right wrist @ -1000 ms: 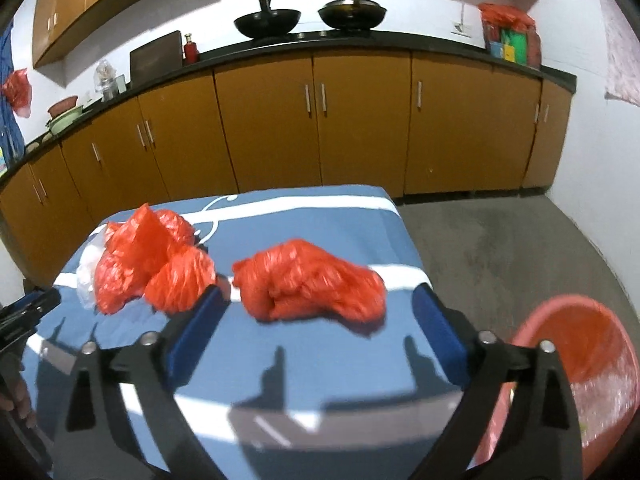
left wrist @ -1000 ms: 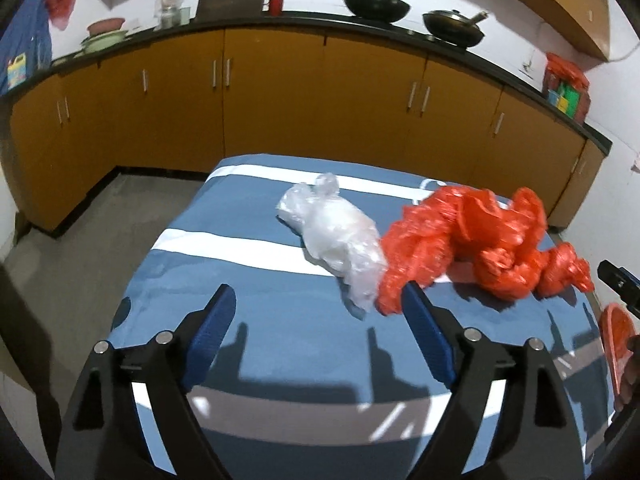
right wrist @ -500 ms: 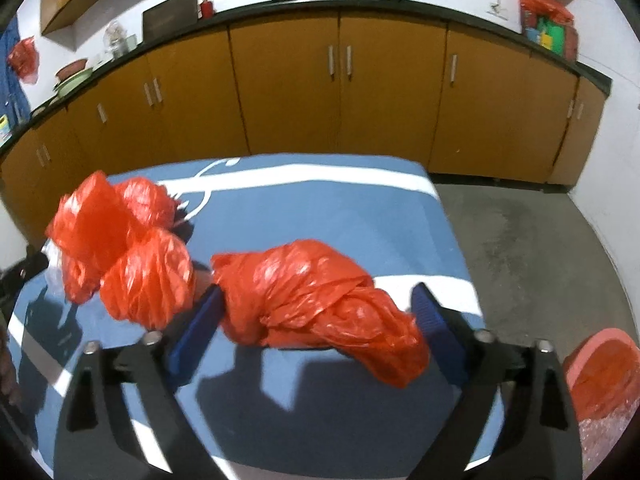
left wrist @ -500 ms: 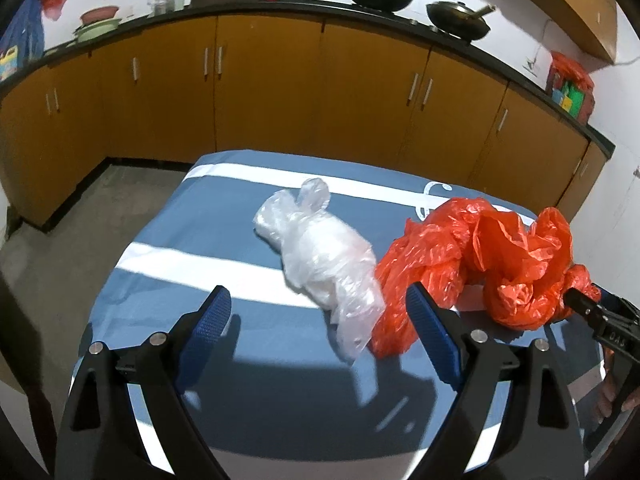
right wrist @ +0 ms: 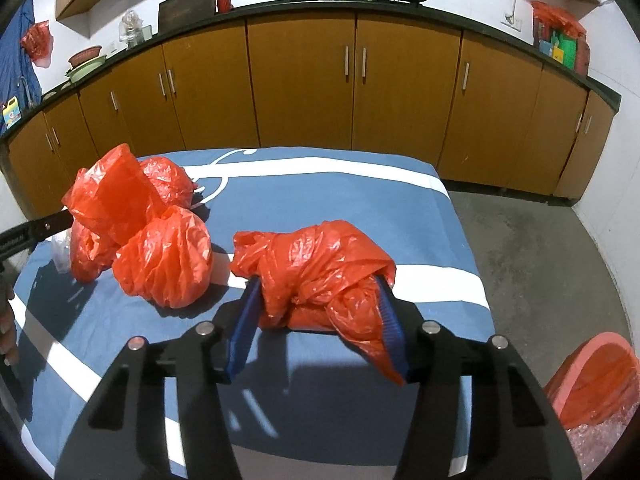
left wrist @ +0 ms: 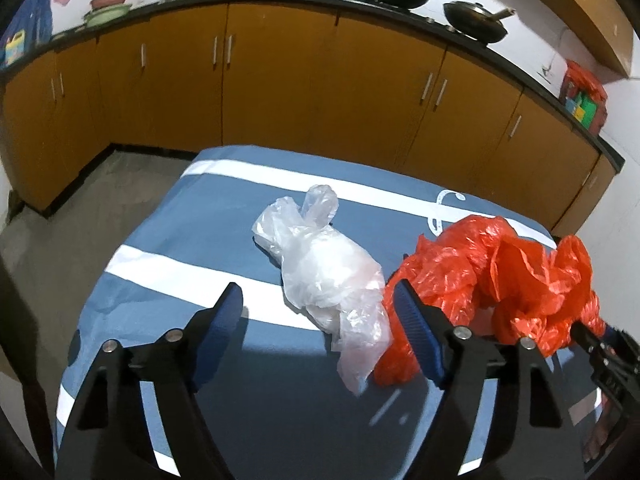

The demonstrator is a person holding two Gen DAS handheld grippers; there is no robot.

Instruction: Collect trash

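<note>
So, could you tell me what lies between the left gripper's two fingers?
In the left wrist view, the left gripper is open, with the clear plastic bag between its fingers.

Bags (right wrist: 160, 256) on table (right wrist: 340, 192), bin (right wrist: 596, 384) right of it

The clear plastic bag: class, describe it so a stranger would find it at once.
Start at the blue striped table. The clear plastic bag lies mid-table, touching the left of a crumpled red bag. It alone is see-through white; every other bag is red.
</note>
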